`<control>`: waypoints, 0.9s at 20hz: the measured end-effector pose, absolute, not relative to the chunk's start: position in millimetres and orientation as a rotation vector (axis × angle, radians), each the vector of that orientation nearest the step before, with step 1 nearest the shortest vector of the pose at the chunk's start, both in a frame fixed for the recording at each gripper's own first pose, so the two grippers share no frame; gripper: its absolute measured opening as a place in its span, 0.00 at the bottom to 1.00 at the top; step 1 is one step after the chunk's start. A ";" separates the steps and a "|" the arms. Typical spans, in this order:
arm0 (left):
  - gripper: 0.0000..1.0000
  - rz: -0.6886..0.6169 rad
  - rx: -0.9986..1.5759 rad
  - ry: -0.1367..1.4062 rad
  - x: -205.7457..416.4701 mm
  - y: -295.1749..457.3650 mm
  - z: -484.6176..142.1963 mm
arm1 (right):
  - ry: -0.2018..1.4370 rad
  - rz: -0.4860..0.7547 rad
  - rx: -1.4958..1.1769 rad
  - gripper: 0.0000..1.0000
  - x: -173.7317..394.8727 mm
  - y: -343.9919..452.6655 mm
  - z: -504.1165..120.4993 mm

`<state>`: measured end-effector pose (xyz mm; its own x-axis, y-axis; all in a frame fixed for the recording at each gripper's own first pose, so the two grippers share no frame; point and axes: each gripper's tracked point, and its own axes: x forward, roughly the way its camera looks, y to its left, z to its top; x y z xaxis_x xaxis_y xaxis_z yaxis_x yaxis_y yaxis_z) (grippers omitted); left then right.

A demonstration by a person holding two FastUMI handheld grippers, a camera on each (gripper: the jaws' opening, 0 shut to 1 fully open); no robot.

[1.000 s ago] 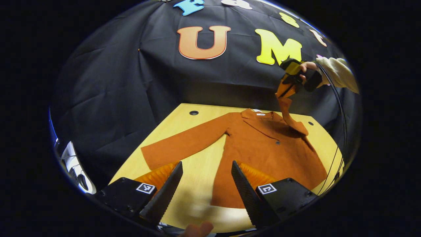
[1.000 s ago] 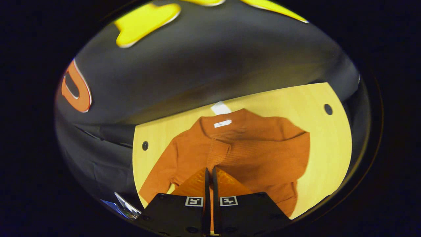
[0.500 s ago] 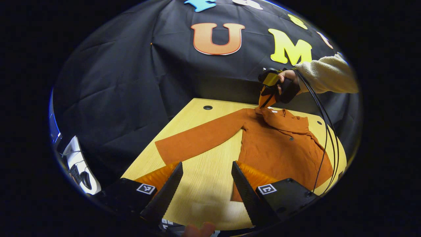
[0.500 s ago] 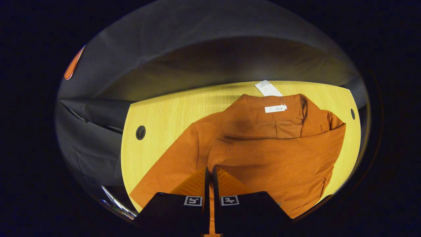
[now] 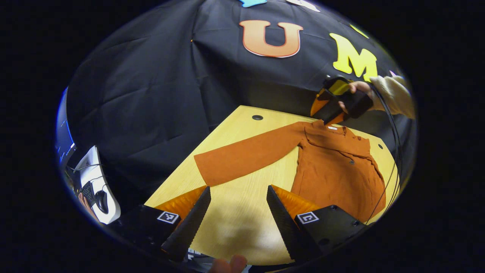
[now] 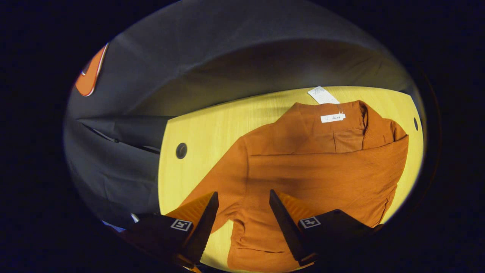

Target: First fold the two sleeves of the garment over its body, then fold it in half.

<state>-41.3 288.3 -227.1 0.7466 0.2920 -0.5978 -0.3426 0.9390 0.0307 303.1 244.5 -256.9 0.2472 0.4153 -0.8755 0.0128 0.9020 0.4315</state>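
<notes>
A rust-orange garment [image 5: 337, 170] lies flat on the wooden table [image 5: 242, 220], collar at the far side. One sleeve [image 6: 326, 159] lies folded across its body. The other sleeve [image 5: 246, 155] stretches out flat to the left. My right gripper [image 6: 244, 192] is open just above the folded sleeve's cuff end, with nothing between its fingers. In the left gripper view the right gripper [image 5: 326, 115] hovers by the collar, held by a hand. My left gripper [image 5: 238, 187] stands open over bare table, short of the outstretched sleeve's cuff.
A white hang tag [image 6: 323, 94] sticks out behind the collar. The table has round holes [image 5: 257, 117] [image 6: 181, 150]. A black cable [image 5: 382, 189] trails from the right gripper over the garment's right side. A white device [image 5: 94, 185] sits off the table's left.
The right gripper carried the sleeve down across the body, then opened and let it go. The left gripper stayed open, and its view swung left, towards the outstretched sleeve.
</notes>
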 end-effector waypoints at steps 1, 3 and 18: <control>0.97 0.351 -0.092 0.653 -34.7 294.8 -227.3 | 1.303 0.306 0.389 0.95 296.1 239.9 -251.4; 0.97 0.389 -0.081 0.686 -20.2 318.1 -232.1 | 1.301 0.340 0.391 0.98 282.3 226.4 -241.9; 1.00 0.603 -0.600 1.281 40.4 427.0 -341.3 | 1.166 0.421 0.249 0.94 100.0 18.9 -226.7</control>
